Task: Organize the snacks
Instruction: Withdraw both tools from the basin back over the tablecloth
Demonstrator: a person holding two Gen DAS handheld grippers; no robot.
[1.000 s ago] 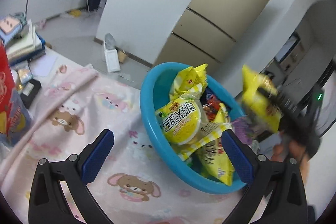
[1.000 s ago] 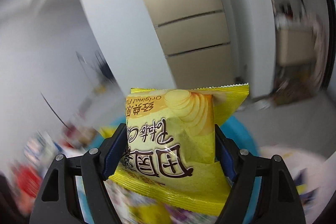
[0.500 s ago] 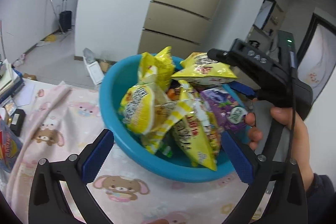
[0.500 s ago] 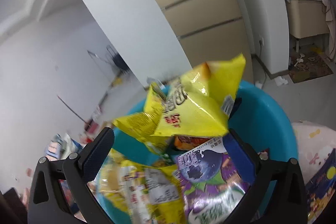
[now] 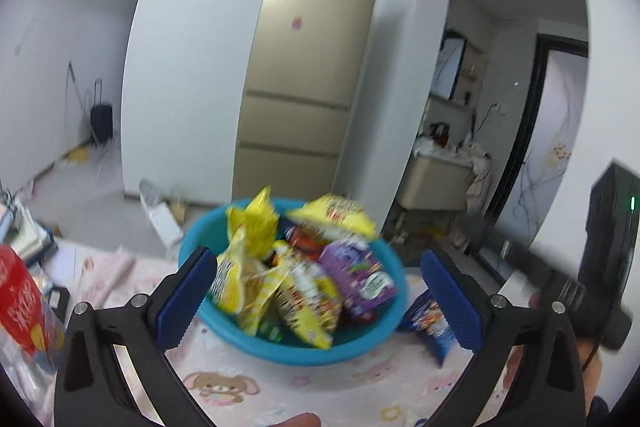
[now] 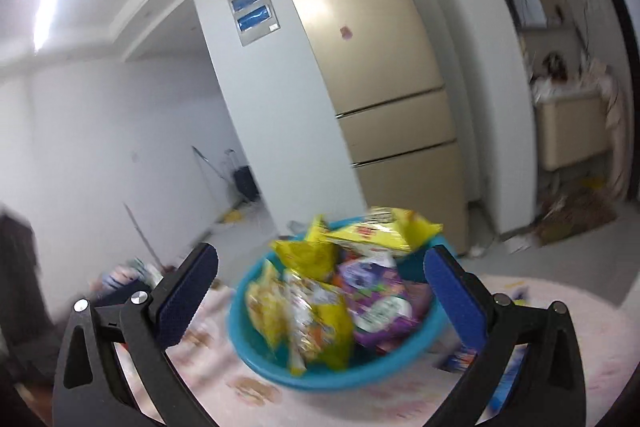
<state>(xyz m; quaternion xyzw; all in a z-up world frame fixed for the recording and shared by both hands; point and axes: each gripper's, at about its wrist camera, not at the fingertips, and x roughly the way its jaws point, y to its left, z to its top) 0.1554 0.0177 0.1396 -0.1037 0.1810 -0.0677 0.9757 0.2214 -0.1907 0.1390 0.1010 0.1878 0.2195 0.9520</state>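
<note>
Landmark = the bowl [image 5: 390,323], blue, on the pink cloth [image 5: 224,379], heaped w/ snack bags.

Far left of the bowl: red pack [image 5: 18,301] at the cloth's edge, not yet binned.

L gripper [image 5: 320,297] sits on my side of the bowl, jaws wide, nothing between the pads; the bowl just shows through the gap. I judge it's free for the next pick.

In the bowl, left to right: yellow bags [image 5: 256,227], then purple bag [image 5: 358,277] on the right side of the heap. Pile looks high, top yellow bag [image 6: 380,229] perches near the far rim.

Just right of the bowl: blue pack [image 5: 430,323] on the cloth, touching or nearly touching the rim; can't tell which.

R gripper [image 6: 318,297]: jaws at full spread, empty, bowl ahead of it.

Next step IMO: take the blue pack w/ R, it's closest. Come in low from the right, pinch the crimped edge not the puffy middle, lift clear of the rim, drop on the low right side so the heap doesn't slide.
</note>
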